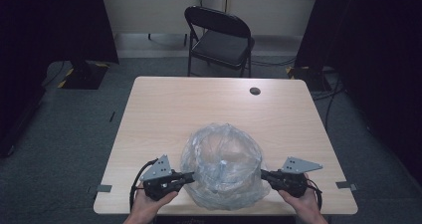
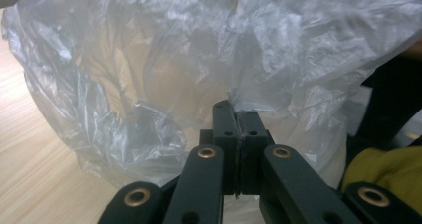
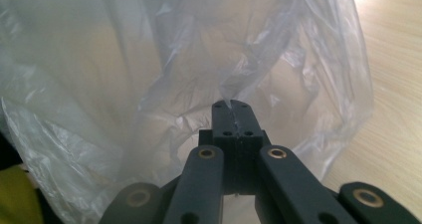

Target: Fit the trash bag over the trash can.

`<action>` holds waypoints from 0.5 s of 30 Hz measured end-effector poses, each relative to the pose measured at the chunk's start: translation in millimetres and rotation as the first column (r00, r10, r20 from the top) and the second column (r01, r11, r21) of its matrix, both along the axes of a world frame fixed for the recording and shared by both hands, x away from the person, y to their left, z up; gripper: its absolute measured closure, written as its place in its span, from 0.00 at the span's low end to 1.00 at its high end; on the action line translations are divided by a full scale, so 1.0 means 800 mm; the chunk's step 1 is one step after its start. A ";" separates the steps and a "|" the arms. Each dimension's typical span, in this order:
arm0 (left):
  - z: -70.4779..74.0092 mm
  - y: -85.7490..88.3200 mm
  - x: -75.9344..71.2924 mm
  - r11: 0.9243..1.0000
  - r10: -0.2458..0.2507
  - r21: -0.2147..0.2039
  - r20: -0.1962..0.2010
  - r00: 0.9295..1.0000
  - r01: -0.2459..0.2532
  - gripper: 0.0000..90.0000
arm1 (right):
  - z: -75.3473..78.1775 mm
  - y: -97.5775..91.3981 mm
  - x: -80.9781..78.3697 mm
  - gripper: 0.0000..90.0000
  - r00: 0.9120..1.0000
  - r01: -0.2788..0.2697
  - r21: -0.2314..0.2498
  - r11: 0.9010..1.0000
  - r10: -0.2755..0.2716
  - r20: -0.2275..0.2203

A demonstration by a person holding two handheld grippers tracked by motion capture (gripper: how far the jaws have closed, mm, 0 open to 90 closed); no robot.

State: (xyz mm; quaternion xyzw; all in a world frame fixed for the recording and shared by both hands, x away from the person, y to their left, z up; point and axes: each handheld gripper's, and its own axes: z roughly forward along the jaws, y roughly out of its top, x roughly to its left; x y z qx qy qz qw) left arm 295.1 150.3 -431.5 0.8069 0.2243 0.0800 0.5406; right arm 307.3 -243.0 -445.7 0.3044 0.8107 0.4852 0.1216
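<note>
Both sides are locked in! The left hand-held gripper (image 1: pixel 190 176) has its black jaws pinched tight on the film of the crumpled clear plastic bag (image 1: pixel 222 165), and the left gripper view shows the plastic caught right at the tips. Across from it, the right hand-held gripper (image 1: pixel 263 174) is clamped on the bag's opposite edge, film trapped between its jaws too. The bag sits puffed up between the two on the pale wooden surface (image 1: pixel 164 109), near the person's edge.
</note>
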 end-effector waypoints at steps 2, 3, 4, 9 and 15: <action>-0.002 -0.001 0.002 1.000 0.008 0.000 -0.002 1.000 -0.008 1.00 | -0.007 0.002 0.003 1.00 1.000 0.010 -0.020 1.000 -0.010 -0.009; -0.003 -0.002 0.003 1.000 0.016 0.008 0.000 1.000 -0.016 1.00 | -0.010 0.003 0.005 1.00 1.000 0.017 -0.027 0.999 -0.017 -0.011; -0.005 -0.004 0.004 0.999 0.021 0.025 0.006 1.000 -0.021 1.00 | -0.013 0.004 0.006 1.00 1.000 0.022 -0.034 0.999 -0.022 -0.010; -0.013 -0.009 0.008 0.998 0.027 0.058 -0.009 1.000 -0.026 1.00 | -0.023 0.009 0.015 1.00 0.999 0.046 -0.067 0.997 -0.047 -0.014; -0.013 -0.005 0.003 0.998 0.000 0.057 -0.010 1.000 0.001 0.93 | -0.025 0.007 0.014 0.97 0.998 0.060 -0.064 0.996 -0.061 -0.015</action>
